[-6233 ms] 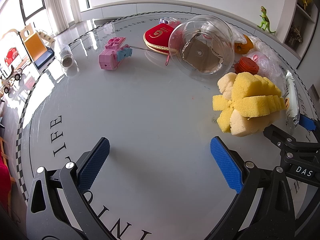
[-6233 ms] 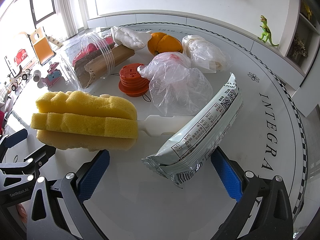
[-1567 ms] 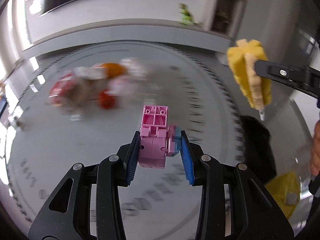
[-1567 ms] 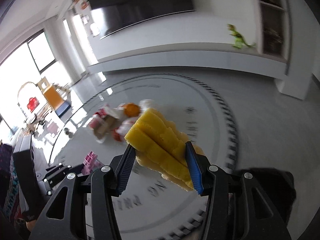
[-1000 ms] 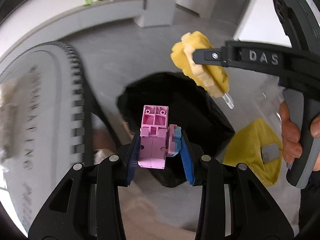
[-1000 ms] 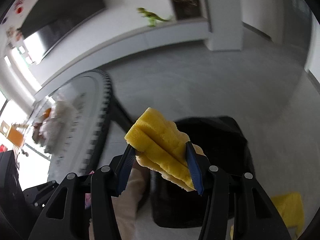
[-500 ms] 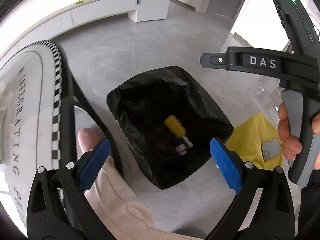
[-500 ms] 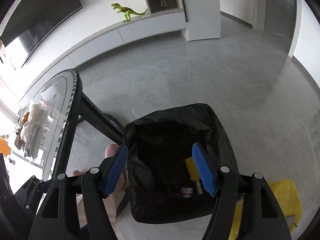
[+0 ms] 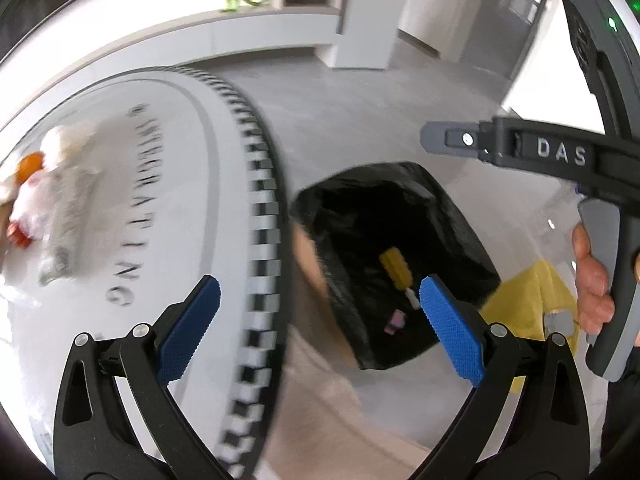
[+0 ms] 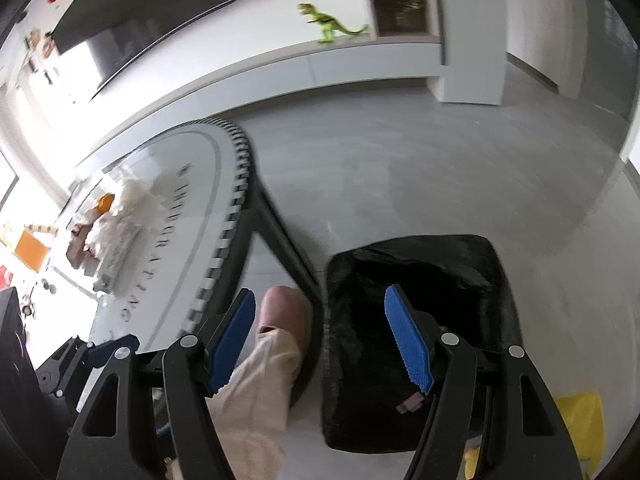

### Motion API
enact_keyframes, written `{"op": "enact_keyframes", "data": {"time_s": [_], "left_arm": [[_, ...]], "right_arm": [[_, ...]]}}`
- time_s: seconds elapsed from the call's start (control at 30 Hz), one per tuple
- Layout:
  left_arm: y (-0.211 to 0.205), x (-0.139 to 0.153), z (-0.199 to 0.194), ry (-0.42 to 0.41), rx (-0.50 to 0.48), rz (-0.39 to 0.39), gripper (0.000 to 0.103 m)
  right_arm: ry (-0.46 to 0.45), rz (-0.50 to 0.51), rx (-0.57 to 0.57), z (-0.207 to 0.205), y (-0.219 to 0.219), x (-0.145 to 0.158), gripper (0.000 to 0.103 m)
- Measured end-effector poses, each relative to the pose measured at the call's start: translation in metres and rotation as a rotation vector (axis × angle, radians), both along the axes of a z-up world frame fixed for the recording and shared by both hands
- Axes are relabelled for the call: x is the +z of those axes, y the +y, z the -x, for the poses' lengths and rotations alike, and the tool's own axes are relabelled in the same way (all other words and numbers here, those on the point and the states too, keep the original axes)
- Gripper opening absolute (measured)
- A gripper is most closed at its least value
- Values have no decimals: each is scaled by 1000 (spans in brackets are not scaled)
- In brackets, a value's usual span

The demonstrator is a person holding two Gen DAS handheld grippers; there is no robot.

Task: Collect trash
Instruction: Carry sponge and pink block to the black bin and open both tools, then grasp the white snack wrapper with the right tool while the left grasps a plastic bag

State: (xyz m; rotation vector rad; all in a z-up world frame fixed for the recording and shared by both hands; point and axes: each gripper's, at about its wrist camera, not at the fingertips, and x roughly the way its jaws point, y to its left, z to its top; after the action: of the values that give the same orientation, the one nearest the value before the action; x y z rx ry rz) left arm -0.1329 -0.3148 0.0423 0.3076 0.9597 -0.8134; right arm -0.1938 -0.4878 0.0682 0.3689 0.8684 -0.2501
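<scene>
Trash is lying in the black-lined bin (image 9: 400,216): a yellow sponge (image 9: 394,266) and a pink toy block (image 9: 394,320) at its bottom. The left gripper (image 9: 316,332) is gaping wide and empty beside the bin; the right gripper (image 10: 320,344) is standing open, empty, above it. More trash (image 10: 120,220) is sitting on the table (image 9: 224,128), well apart from the bin; a hurried swing could be clipping the table's edge.

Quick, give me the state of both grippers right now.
Left gripper: open, nothing between its pads.
Right gripper: open, nothing between its pads.
</scene>
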Motion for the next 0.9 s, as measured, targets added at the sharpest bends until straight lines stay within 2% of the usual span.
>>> {"op": "enact_keyframes", "data": {"time_s": [0.37, 0.67, 0.9], "left_arm": [[107, 7, -55, -24, 227, 16, 97], [197, 0, -101, 4, 420, 37, 97], [231, -4, -116, 7, 490, 45, 97]], "right_arm": [[2, 7, 205, -76, 96, 12, 68], [53, -26, 348, -145, 181, -3, 68], [104, -46, 403, -191, 230, -20, 68]]}}
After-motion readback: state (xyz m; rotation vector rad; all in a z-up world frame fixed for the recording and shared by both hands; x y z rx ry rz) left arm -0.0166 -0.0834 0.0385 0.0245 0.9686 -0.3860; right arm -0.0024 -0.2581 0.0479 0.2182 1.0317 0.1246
